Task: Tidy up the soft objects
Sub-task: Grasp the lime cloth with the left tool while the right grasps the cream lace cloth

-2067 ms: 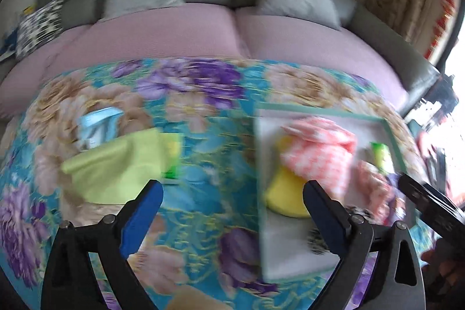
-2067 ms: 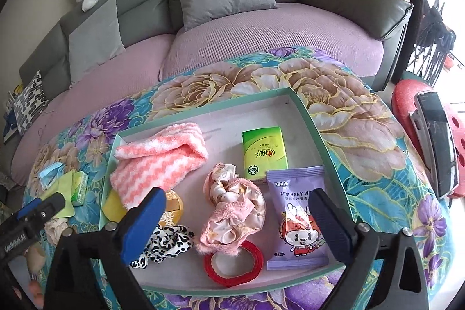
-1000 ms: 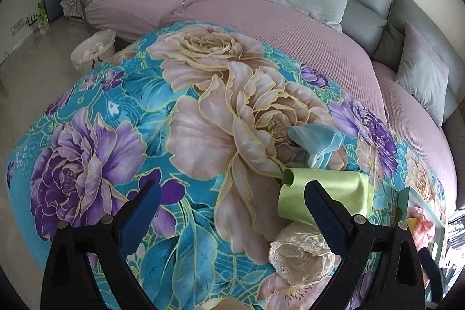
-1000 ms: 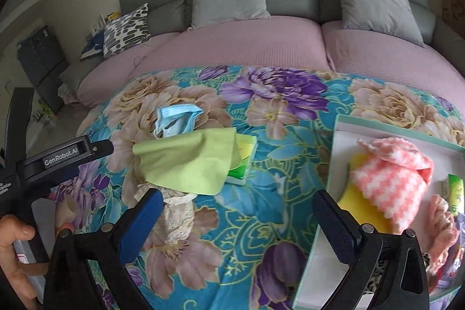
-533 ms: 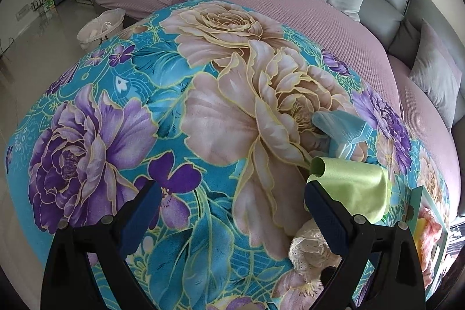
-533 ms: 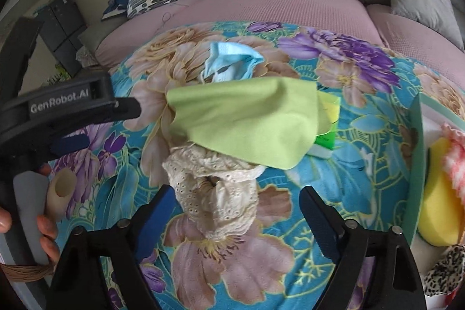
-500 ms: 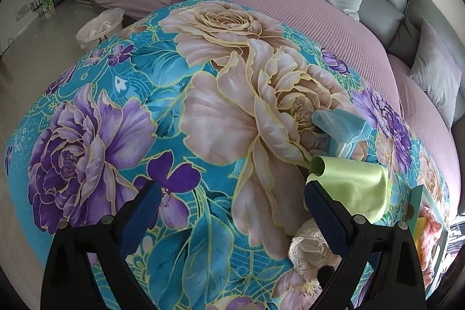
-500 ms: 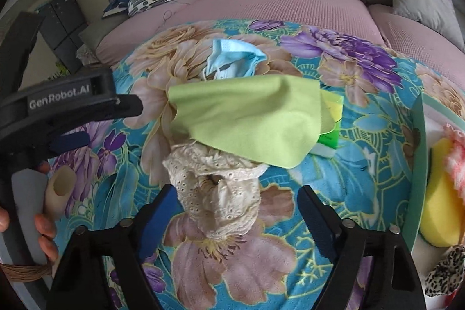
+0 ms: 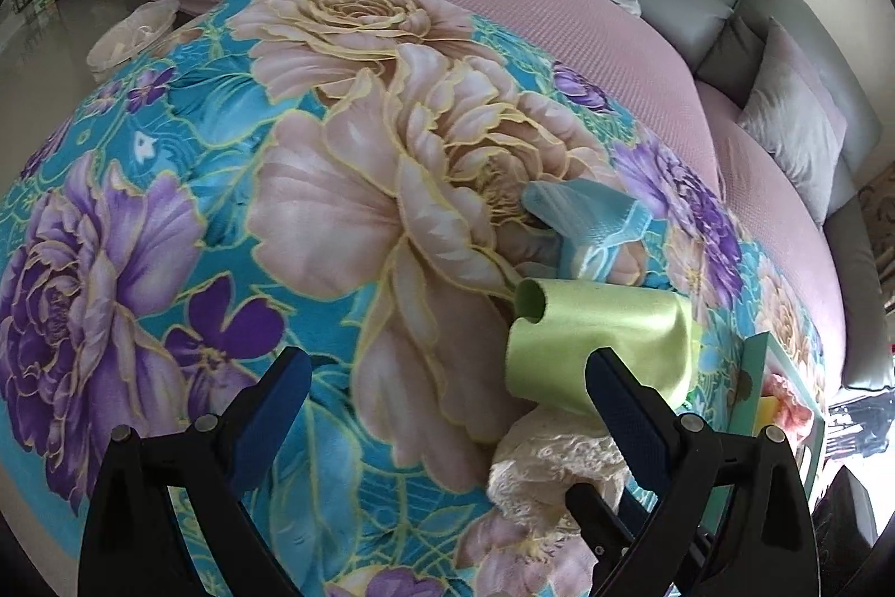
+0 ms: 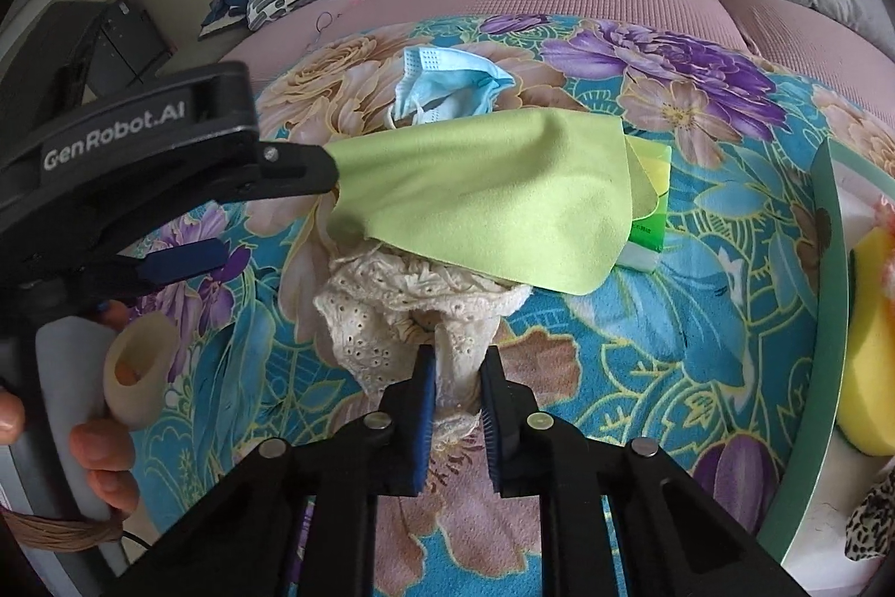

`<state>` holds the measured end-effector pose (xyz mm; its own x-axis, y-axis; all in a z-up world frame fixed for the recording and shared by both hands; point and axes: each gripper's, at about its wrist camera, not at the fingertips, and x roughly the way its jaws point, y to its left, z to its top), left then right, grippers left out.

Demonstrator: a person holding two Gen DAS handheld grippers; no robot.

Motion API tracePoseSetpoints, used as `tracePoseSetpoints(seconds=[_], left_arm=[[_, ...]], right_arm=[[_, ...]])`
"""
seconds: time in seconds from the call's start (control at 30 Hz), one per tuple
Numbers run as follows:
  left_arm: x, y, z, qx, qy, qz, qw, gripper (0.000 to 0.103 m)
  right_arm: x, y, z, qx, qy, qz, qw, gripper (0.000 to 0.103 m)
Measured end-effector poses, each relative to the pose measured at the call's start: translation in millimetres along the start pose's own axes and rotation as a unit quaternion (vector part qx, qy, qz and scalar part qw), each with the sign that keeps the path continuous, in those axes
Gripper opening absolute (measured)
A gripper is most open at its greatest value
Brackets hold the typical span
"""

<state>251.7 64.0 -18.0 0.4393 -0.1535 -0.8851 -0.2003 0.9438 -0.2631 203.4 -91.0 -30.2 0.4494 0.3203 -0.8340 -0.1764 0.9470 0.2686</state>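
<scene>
- Right gripper [image 10: 454,376] now low over the floral cloth [image 10: 699,295], jaws closing from wide open a second ago; lace piece [image 10: 391,311] caught between the pads, a fold of it pinched and bunched there.
- Lace piece lying in a heap on the floral cloth, its far edge tucked under the green cloth [image 10: 492,200]; not lifted yet by the look of it.
- Green cloth draped over the tissue pack [image 10: 649,228], touching the lace; blue mask [image 10: 442,85] just beyond, apart from the lace.
- Left gripper [image 9: 447,407] hovering off to the side with jaws wide open, nothing between them; green cloth and lace beside its right finger, not inside the gap.
- In the right view, left gripper's body [image 10: 140,149] close to the green cloth's edge, held by a hand [image 10: 95,451].
- Tray [image 10: 822,334] at the right, well apart from the lace, already holding a yellow sponge [image 10: 872,345] and other soft things.
- Meaning for the task, as a judgement: reach finished, grasp under way; lift and carry to the tray likely next.
- Risk: green cloth overlapping the lace may drag along on the lift.
</scene>
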Motion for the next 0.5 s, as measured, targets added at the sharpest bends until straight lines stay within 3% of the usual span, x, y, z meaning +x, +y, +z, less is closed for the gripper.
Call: tracePoseSetpoints(seconds=[0.3, 0.37, 0.5], left_arm=[[16.3, -15.7, 5.6, 0.012, -0.010, -0.032, 0.9994, 0.098], [18.3, -20.7, 4.3, 0.019, -0.006, -0.045, 0.9988, 0.089], [20.0, -30.3, 4.0, 0.036, -0.013, -0.055, 0.9978, 0.054]], right_arm=[[-1.7, -14.3, 0.9, 0.014, 0.006, -0.005, 1.000, 0.013], [-2.3, -17.8, 0.5, 0.017, 0.008, -0.009, 1.000, 0.013], [-0.9, -22.3, 1.2, 0.023, 0.011, -0.006, 1.000, 0.013]])
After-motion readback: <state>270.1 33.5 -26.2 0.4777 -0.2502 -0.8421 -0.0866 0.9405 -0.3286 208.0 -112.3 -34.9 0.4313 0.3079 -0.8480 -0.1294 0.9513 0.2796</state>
